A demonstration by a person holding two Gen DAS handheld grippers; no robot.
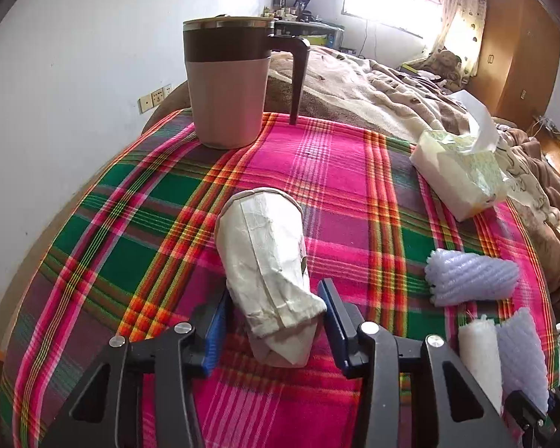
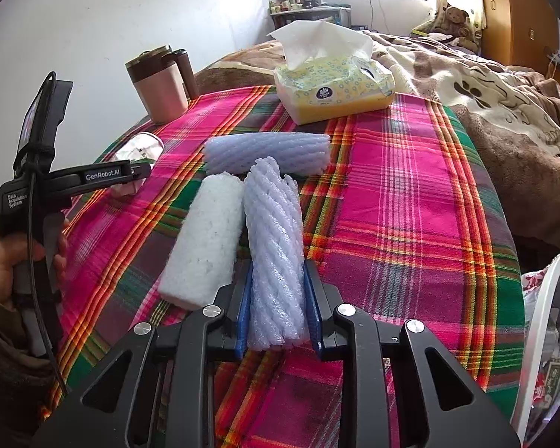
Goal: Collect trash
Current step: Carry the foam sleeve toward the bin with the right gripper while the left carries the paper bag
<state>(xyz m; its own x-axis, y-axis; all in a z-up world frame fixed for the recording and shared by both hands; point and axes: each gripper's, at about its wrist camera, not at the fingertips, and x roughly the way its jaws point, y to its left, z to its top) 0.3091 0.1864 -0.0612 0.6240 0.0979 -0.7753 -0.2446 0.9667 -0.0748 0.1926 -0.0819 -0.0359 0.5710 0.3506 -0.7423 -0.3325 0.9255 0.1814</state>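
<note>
A crushed white paper cup (image 1: 267, 261) lies on the plaid cloth (image 1: 336, 171). My left gripper (image 1: 274, 321) is open, its blue pads on either side of the cup's narrow end with a gap on each side. The cup also shows in the right wrist view (image 2: 140, 149), behind the left gripper (image 2: 136, 173). My right gripper (image 2: 278, 310) is shut on a lavender foam net roll (image 2: 274, 246) that lies on the cloth. A white foam roll (image 2: 205, 239) lies beside it on the left. Another lavender foam roll (image 2: 267, 151) lies crosswise beyond them.
A pink and brown lidded mug (image 1: 229, 82) stands at the table's far left. A yellow tissue pack (image 2: 332, 86) sits at the far side. A white bin (image 2: 541, 321) with rubbish in it stands at the table's right edge. A bed with blankets (image 2: 485, 86) lies beyond.
</note>
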